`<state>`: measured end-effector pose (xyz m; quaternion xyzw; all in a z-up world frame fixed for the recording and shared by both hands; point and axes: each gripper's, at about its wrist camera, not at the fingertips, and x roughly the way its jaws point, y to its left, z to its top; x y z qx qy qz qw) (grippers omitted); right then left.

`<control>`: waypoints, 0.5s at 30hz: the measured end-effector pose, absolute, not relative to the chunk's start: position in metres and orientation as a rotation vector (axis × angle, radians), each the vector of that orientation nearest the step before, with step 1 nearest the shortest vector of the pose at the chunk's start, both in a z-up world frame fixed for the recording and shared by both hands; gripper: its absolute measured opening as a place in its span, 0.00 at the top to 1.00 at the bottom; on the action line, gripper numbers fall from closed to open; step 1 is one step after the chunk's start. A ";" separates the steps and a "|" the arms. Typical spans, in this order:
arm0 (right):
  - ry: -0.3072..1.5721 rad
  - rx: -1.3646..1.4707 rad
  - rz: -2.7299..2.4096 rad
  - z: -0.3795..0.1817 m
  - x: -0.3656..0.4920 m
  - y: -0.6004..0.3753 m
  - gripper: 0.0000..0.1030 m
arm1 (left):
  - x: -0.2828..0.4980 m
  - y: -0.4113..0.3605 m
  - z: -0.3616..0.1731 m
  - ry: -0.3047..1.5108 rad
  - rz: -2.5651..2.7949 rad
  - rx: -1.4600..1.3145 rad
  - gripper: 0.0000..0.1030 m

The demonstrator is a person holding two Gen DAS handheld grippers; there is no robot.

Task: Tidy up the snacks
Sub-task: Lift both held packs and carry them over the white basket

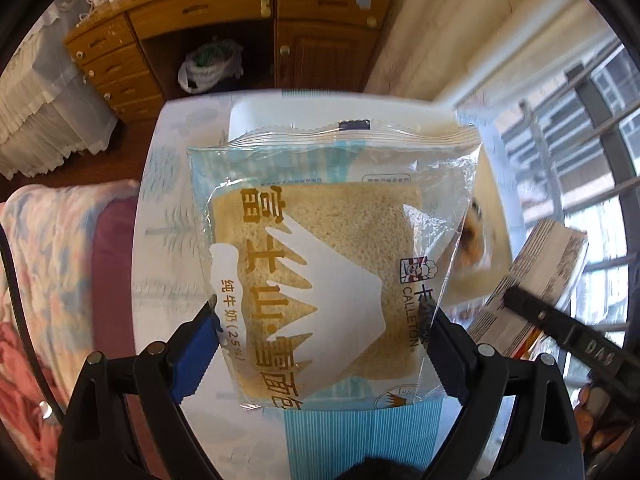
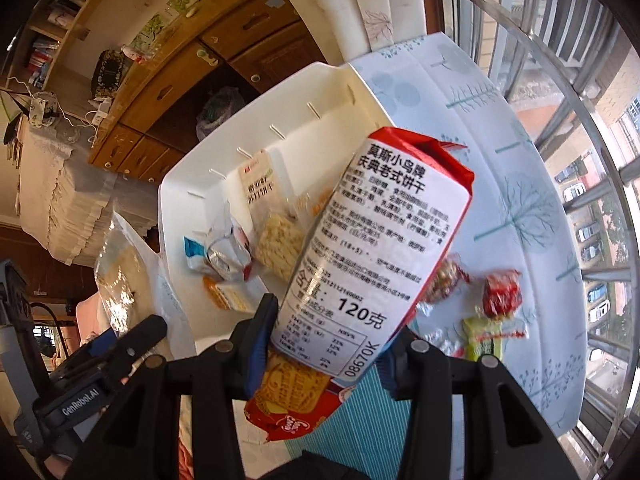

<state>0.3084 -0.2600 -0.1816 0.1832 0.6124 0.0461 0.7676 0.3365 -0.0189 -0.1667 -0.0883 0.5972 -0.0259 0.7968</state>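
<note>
Overhead, glossy square bread packet (image 1: 332,264)

Glossy clear plastic bread bag (image 1: 332,240) (crinkled); smooth white plastic bin (image 2: 256,128).

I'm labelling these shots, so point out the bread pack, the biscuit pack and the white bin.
bread pack (image 1: 320,248), left wrist view, on the bread slice.
biscuit pack (image 2: 372,248), right wrist view, on its white label.
white bin (image 2: 320,92), right wrist view, on its far inner wall.
</note>
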 end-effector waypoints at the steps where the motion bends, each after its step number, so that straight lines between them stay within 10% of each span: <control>1: 1.310 0.389 0.098 -0.183 0.313 -0.258 0.56 | 0.339 -0.017 -0.166 1.258 -0.057 -0.194 0.11; 15: 1.061 0.243 0.111 -0.222 0.334 -0.236 0.56 | 0.357 -0.002 -0.203 0.954 -0.149 -0.297 0.10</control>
